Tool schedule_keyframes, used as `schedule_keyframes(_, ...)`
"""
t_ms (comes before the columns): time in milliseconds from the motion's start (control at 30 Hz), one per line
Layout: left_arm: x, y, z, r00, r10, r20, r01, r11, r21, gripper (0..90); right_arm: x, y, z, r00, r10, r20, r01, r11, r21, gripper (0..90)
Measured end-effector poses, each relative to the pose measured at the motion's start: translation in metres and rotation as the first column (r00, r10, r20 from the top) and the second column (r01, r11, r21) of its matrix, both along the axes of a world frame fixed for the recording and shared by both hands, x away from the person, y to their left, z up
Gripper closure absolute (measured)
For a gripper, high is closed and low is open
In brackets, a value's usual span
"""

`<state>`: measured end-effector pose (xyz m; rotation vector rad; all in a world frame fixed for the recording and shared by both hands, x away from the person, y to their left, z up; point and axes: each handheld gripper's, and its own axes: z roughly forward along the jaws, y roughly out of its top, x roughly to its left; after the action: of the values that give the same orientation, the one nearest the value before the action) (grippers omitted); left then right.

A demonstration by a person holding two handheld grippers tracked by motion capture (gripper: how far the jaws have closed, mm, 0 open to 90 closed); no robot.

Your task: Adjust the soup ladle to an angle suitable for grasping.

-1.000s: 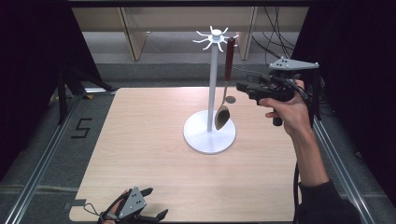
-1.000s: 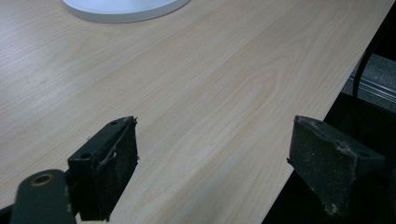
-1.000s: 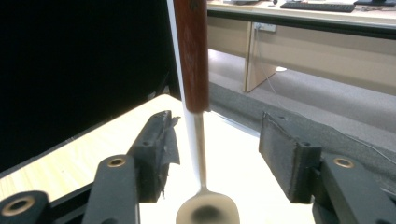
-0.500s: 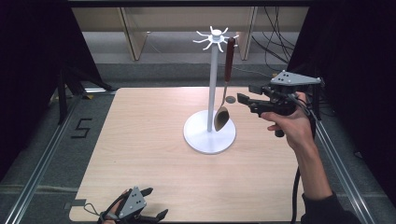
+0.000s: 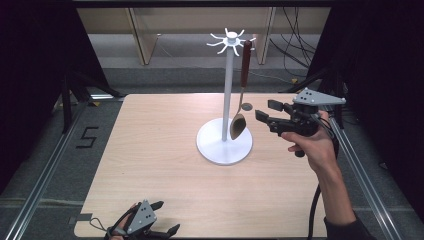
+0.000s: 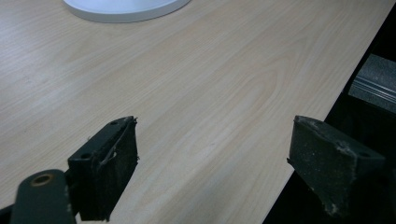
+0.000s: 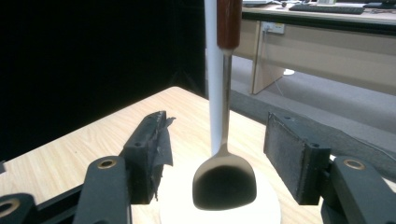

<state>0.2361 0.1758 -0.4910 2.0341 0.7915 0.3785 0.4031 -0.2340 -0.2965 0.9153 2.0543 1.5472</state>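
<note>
A white stand (image 5: 228,95) with hooks at its top rises from a round base (image 5: 215,150) on the wooden table (image 5: 150,150). A metal spatula (image 5: 238,125) with a brown handle (image 5: 246,60) hangs from one hook, its head just above the base. My right gripper (image 5: 266,110) is level with the head, a little to its right and apart from it. Its jaws are open and have just been opening. In the right gripper view the spatula head (image 7: 225,179) hangs ahead of the right gripper (image 7: 219,156), untouched. My left gripper (image 5: 166,217) rests open at the table's near edge, and the left gripper (image 6: 215,163) has bare table between its jaws.
The stand's base (image 6: 126,7) shows at the top of the left gripper view. The table's edge (image 6: 317,126) drops off beside the left gripper's right jaw. Metal rails (image 5: 45,180) flank the table, and desks and cables stand behind it.
My right gripper has sunk and drawn a little toward the person, from the spatula's shaft down to its head, and its jaws stand wider. The left gripper has not moved.
</note>
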Motion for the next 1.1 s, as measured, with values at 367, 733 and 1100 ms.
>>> schedule_keyframes(367, 0.000, -0.001, 0.000, 1.0000, 0.008, -0.002, -0.008, 0.9998, -0.017, 14.9, -0.006, -0.007, -0.028, 0.9998, 0.019, -0.010, -0.019, 1.000, 0.021, 40.4)
schedule_keyframes(733, 0.002, -0.002, 0.000, 1.0000, -0.001, 0.009, 0.001, 1.0000, -0.005, 14.9, -0.005, -0.006, -0.044, 0.9983, 0.046, -0.036, -0.047, 0.998, -0.029, 40.0)
schedule_keyframes(1100, 0.003, -0.002, 0.001, 0.9999, -0.013, 0.006, 0.013, 0.9998, 0.016, 14.9, -0.009, -0.006, -0.059, 0.9962, 0.051, -0.071, -0.056, 0.996, -0.069, 39.1)
